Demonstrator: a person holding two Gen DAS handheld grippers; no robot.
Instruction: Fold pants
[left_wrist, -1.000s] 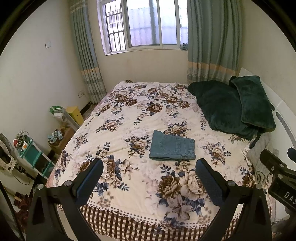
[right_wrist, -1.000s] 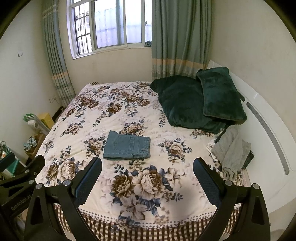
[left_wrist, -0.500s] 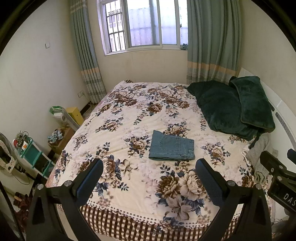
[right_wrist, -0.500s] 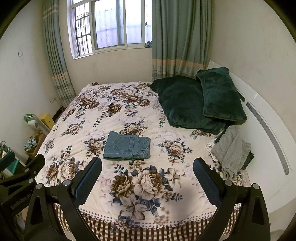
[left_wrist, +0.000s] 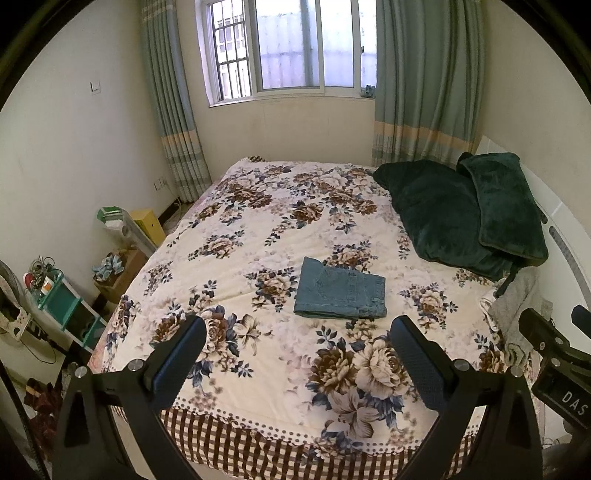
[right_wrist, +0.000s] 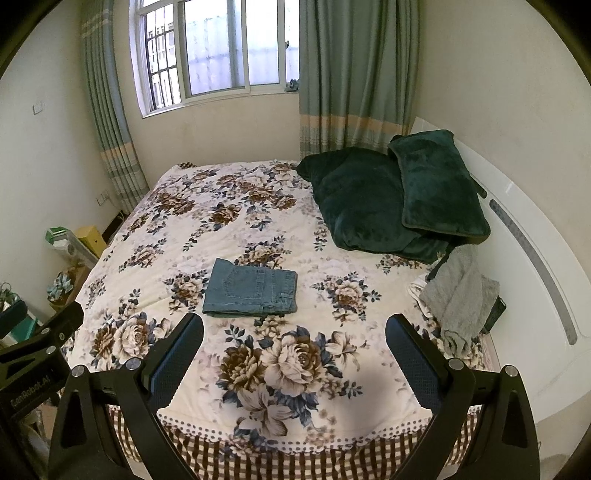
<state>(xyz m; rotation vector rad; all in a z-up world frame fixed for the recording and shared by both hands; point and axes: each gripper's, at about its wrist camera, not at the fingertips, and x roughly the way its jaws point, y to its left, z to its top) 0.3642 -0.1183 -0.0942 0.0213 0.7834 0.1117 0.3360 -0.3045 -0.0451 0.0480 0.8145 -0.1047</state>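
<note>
**Pants lying folded, both grippers hanging back empty**

The pants (left_wrist: 340, 293) are lying as a compact denim rectangle on the floral bedspread (left_wrist: 280, 229), roughly in the middle of the bed and on the near side of the dark green pillows (left_wrist: 465, 214). In the right wrist view the same bundle (right_wrist: 251, 288) is showing at least 2 stacked layers along its near edge, with a back pocket facing up and the edges looking fairly square. Judging from that, the folding itself is appearing finished: no leg is trailing out and no corner is sticking up. What may be left is at most a light tidy of the bundle, or nothing at all.

The left gripper (left_wrist: 297, 354) is hovering short of the pants, over the foot end of the bedspread, pointing forward and slightly down toward them. Its 2 fingers are standing wide apart with nothing between them, and they are touching neither the denim nor the bedding.

The right gripper (right_wrist: 294, 350) is holding a matching pose, also on the near side of the pants, its fingers spread wide and empty. Part of each gripper's body is showing at the edge of the other's view, so the 2 tools are sitting side by side, level with each other.

A grey towel (right_wrist: 460, 295) is lying to the right of the pants, below the pillows, well apart from the denim.
</note>
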